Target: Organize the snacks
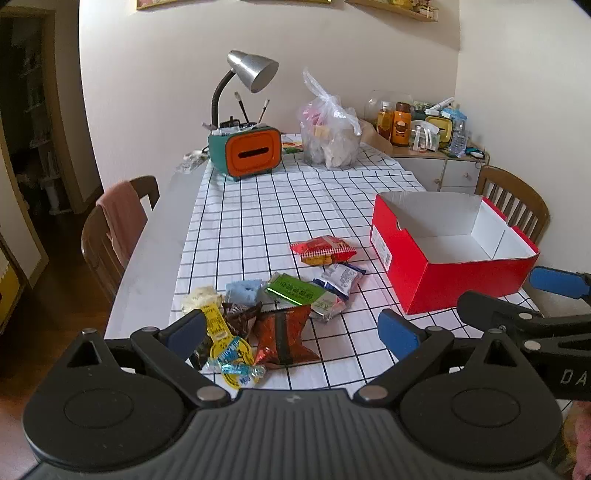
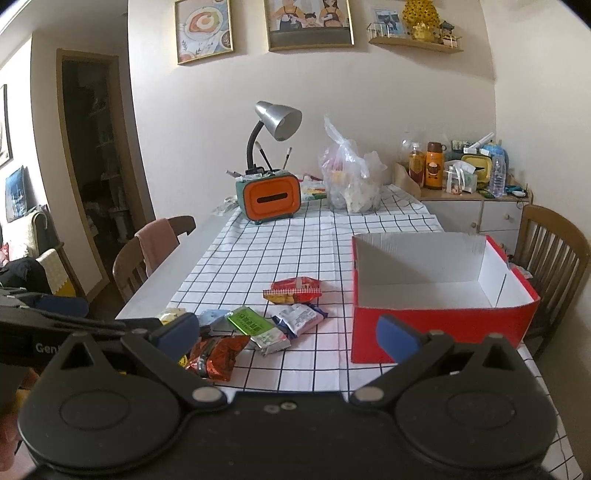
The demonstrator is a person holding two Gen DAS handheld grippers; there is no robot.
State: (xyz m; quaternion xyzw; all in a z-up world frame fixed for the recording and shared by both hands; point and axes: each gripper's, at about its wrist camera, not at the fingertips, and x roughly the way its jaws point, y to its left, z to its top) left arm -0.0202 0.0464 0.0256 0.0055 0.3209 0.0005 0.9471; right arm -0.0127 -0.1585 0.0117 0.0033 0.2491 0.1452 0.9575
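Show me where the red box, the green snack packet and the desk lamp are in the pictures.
red box (image 1: 469, 282), left wrist view, on its red front wall.
green snack packet (image 1: 291, 290), left wrist view, on its printed top face.
desk lamp (image 2: 281, 120), right wrist view, on its silver shade.

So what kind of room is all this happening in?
Most likely a home dining room: a table under a checked cloth with wooden chairs around it, framed food pictures on the wall, and a sideboard crowded with bottles.
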